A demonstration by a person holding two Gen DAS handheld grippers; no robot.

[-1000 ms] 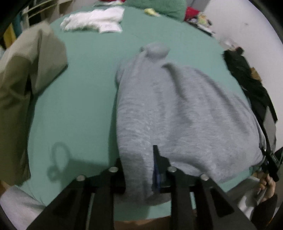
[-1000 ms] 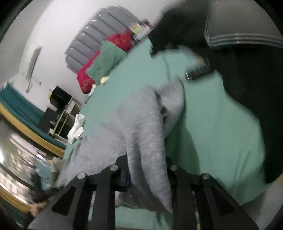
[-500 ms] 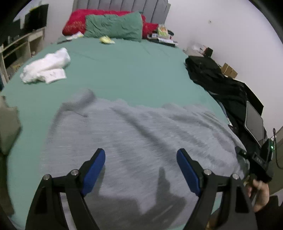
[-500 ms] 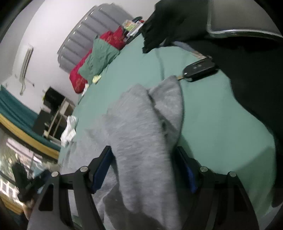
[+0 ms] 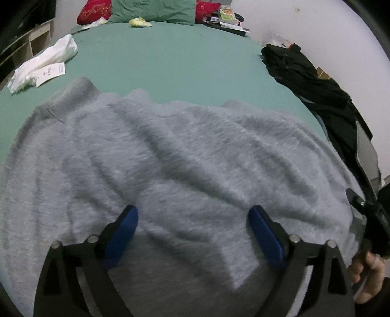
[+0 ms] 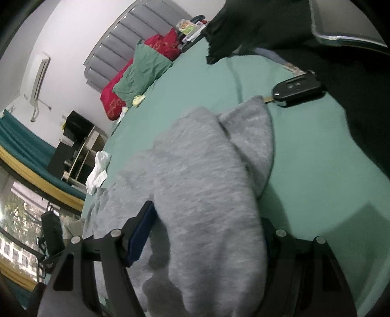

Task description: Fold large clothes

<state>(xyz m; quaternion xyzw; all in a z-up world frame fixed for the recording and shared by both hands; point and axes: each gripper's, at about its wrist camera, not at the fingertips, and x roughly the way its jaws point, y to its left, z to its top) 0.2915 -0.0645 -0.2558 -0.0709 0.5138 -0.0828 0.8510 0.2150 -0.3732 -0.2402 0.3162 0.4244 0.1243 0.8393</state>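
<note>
A large grey fleece sweater (image 5: 170,158) lies spread across the green bed (image 5: 170,61), rumpled, with a cuff at the far left. My left gripper (image 5: 192,229) hovers over its near edge, open and empty, blue pads wide apart. In the right wrist view the sweater (image 6: 195,170) bunches up between the fingers of my right gripper (image 6: 207,226), which stands open around the fabric; its right finger is mostly hidden by cloth. The right gripper also shows at the left wrist view's right edge (image 5: 370,214), held in a hand.
A white garment with a paper tag (image 5: 41,65) lies at the bed's far left. Black clothes (image 5: 312,83) and a tablet (image 5: 365,156) line the right side. A car key (image 6: 295,90) lies just beyond the sweater. Pillows (image 5: 151,9) sit at the headboard.
Both grippers were shut on the sweater a second ago and have opened. The sweater dropped from a hanging bunch to lying spread on the bed.
</note>
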